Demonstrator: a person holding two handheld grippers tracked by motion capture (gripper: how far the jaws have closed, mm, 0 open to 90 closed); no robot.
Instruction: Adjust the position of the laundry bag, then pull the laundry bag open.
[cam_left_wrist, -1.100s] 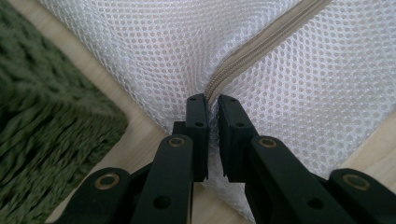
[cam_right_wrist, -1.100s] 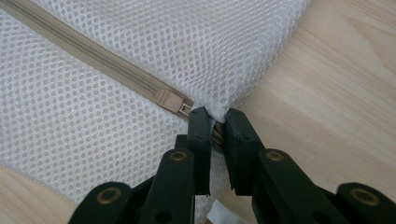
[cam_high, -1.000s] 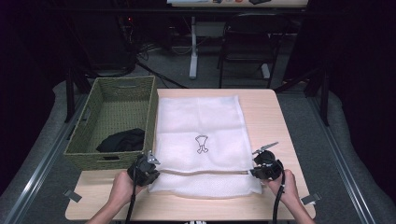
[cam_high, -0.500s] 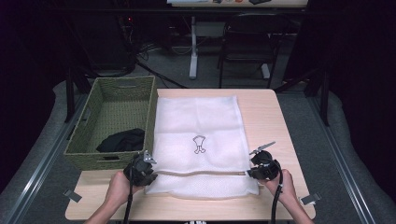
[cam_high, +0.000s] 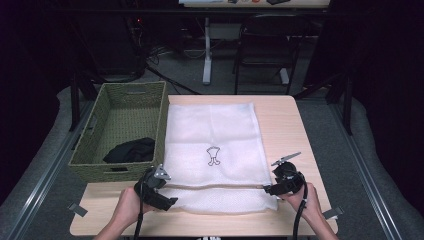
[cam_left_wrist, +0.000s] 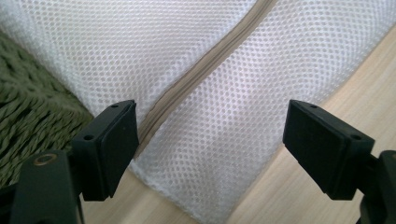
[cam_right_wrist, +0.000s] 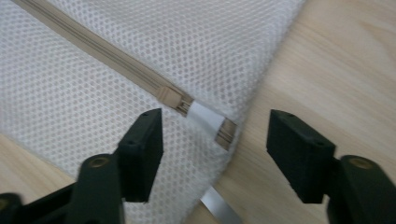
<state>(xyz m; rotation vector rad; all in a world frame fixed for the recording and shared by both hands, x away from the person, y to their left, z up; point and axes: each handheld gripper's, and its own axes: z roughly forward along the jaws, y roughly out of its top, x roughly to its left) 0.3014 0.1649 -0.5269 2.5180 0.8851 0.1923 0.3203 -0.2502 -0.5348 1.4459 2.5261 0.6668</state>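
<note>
Left tongs (cam_left_wrist: 210, 140): two flat black square pads, spread wide apart, holding nothing. They sit over the near left corner of the mesh bag (cam_left_wrist: 196, 60).
Right tongs (cam_right_wrist: 215, 149): black pads also wide apart, holding nothing. They sit over the near right corner of the bag, where the zipper ends.
Hands: the left hand (cam_high: 129, 206) and the right hand (cam_high: 306, 200) hold the tongs at the near edge of the table.
Mesh bag: white, soft, full of tiny round holes, shaped like a long rectangle. It lies flat in the middle of the table (cam_high: 285, 120), with its left edge just beside the basket. A small black drawing (cam_high: 213, 155) sits in its middle.
Zipper (cam_right_wrist: 116, 60): a thin tan strip running across the bag near the front edge. It ends in a small tan block and a white tab (cam_right_wrist: 205, 116).
Basket (cam_high: 100, 150): green, woven, rough and bumpy, box shaped. It stands at the left of the table.
Dark cloth (cam_high: 131, 150): black, crumpled, lying inside the basket.
Table: pale wood, smooth.
</note>
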